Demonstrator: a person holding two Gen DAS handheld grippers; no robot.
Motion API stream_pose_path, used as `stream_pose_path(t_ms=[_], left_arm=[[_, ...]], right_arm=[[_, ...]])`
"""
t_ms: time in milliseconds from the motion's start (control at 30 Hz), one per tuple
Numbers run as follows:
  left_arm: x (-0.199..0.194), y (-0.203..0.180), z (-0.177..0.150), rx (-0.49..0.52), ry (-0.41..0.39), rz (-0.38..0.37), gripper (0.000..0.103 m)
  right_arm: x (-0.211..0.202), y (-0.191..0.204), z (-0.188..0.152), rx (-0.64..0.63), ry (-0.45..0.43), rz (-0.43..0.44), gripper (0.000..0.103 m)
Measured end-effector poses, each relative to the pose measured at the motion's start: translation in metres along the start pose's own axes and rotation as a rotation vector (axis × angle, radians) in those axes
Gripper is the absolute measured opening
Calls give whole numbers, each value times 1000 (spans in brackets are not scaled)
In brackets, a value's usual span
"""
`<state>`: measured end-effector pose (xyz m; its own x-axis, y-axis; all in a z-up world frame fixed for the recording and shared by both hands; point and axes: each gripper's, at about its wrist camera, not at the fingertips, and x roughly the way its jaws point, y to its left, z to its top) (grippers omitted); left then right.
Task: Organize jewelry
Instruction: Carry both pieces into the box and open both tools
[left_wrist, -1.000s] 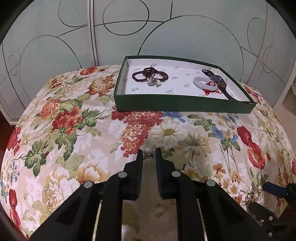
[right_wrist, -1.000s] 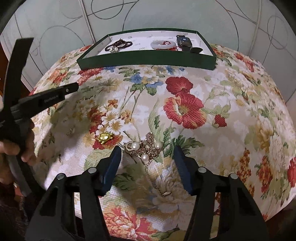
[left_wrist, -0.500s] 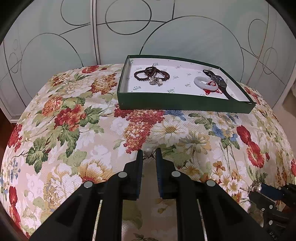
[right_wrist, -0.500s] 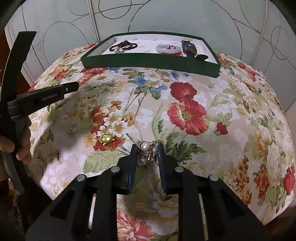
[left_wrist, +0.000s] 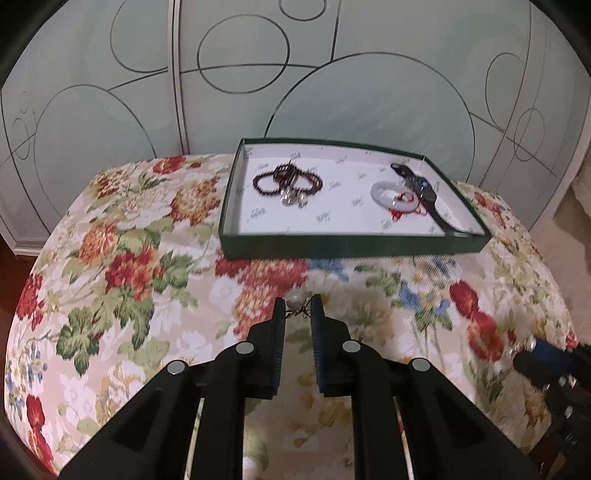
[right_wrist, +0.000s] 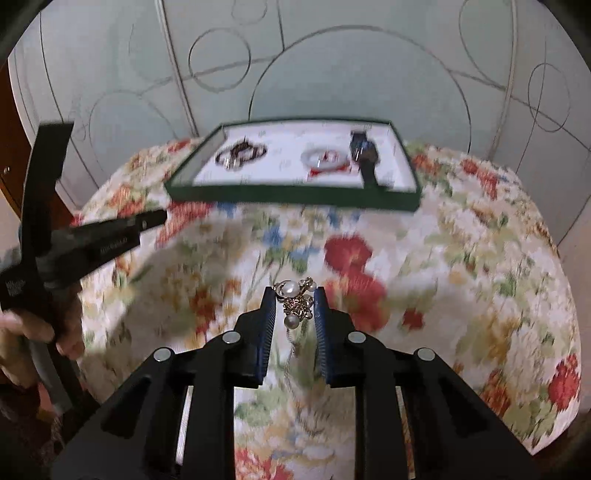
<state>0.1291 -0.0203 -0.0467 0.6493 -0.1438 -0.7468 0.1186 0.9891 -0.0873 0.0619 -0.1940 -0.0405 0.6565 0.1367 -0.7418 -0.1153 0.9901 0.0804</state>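
The right gripper (right_wrist: 294, 301) has its jaws clamped on a pearl-and-gold chain piece (right_wrist: 295, 302), whose chain trails back toward the camera between the jaws. The left gripper (left_wrist: 297, 308) likewise pinches a small pearl piece (left_wrist: 297, 300) at its tips. Neither piece touches the floral surface (left_wrist: 122, 266), as far as the blur allows.

From the right jaws the green tray (right_wrist: 295, 192) lies at 12 o'clock, well apart, its long axis running 9 to 3. From the left jaws it sits nearer 1 o'clock. Inside it lie a dark bead bracelet (left_wrist: 286, 181), a white bangle (left_wrist: 393, 194) and a watch (left_wrist: 421, 188); bare floor shows between bracelet and bangle, probably the drop spot. Neither gripper looks clearly nearer.

Behind stands a pale panelled wall (left_wrist: 369, 92) with circle lines.
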Motion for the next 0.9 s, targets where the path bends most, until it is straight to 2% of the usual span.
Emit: stream_pose_path(t_ms=[300, 600, 767, 900], left_arm=[[7, -2, 56, 10, -67, 19, 14], [35, -1, 122, 6, -116, 35, 14], [55, -3, 135, 19, -105, 45, 14], [79, -3, 127, 20, -61, 52, 14]], right_arm=[[3, -18, 86, 25, -140, -6, 21], [22, -35, 161, 55, -229, -26, 21], [36, -46, 182, 66, -235, -31, 21], [58, -52, 176, 79, -194, -27, 21]])
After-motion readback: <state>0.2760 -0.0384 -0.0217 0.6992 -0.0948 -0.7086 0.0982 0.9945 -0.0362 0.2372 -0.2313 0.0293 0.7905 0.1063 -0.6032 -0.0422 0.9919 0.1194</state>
